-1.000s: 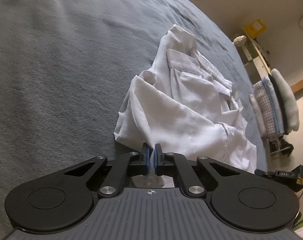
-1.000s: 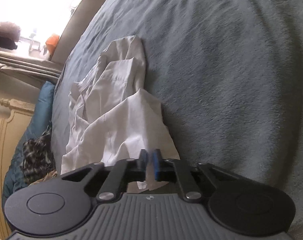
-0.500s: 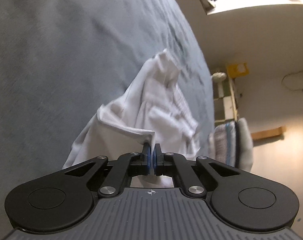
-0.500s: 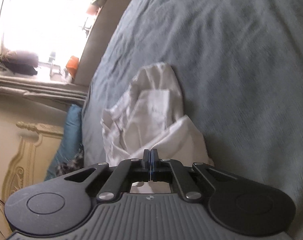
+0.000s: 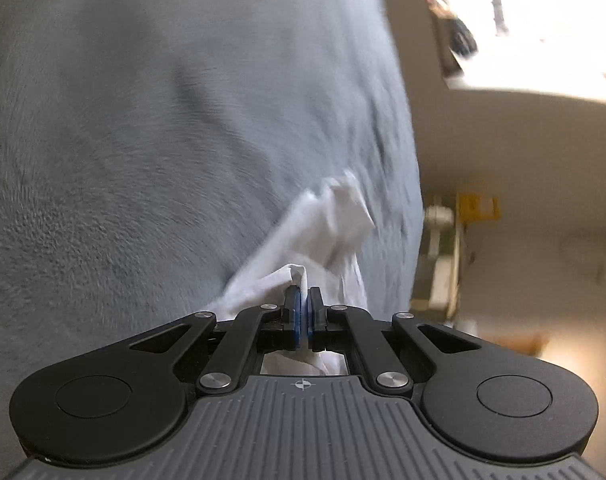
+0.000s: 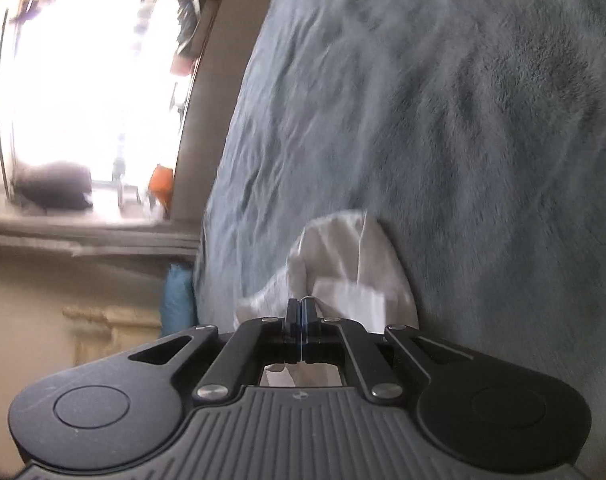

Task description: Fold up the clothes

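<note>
A white garment (image 5: 327,224) lies bunched on the grey-blue blanket of the bed (image 5: 143,140), near the bed's edge that faces a bright window (image 6: 83,92). The left tool (image 5: 303,300) is clenched on a fold of the cloth at the garment's near end; the right tool (image 6: 302,308) is likewise clamped on a thin edge of the same garment (image 6: 343,264). Both views are motion-blurred.

Shelf (image 5: 443,256) by the wall — motion-blurred
</note>
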`<state>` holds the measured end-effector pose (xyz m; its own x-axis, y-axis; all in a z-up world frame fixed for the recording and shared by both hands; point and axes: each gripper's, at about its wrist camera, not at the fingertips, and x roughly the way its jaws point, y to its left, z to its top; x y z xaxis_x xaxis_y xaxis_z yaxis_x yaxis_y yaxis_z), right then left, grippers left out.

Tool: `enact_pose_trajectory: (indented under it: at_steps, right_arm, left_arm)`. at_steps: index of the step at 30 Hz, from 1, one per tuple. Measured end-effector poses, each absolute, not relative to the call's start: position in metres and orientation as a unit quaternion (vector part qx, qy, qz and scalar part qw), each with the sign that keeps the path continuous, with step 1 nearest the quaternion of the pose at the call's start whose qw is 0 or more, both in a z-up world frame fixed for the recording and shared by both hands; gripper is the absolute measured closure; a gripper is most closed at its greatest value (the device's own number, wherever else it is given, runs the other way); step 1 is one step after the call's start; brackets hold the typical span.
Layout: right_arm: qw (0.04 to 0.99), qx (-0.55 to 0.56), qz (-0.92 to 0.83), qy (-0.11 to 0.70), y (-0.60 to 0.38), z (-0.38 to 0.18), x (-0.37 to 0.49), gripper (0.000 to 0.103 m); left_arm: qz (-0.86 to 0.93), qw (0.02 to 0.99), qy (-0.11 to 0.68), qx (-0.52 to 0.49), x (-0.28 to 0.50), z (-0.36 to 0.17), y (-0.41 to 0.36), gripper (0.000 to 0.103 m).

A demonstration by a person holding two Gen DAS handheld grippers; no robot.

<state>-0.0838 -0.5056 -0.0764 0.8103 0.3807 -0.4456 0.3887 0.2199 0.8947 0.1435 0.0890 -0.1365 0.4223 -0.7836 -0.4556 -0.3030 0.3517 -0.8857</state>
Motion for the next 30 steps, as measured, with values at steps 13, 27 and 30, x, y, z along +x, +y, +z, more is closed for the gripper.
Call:
enact_pose_trajectory:
  at_steps: [13,27,30]
  right_arm:
    - [0.648,0.721,-0.085,0.229,-0.539,-0.142,-0.110,0.058]
    - [0.600,0.694,0.054,0.395,-0.431,-0.131,-0.208,0.058]
    - [0.570,0.705,0.056,0.419,-0.399,-0.151,-0.213,0.058]
  left_arm:
    - [-0.180,0.631,0.470,-0.591,0.152,-0.137,0.117,0.053]
    - [-0.256,0.691,0.606,-0.299,0.046,-0.087,0.099,0.050]
    - [-0.259,0.696,0.593,-0.310,0.034,-0.098,0.088,0.045]
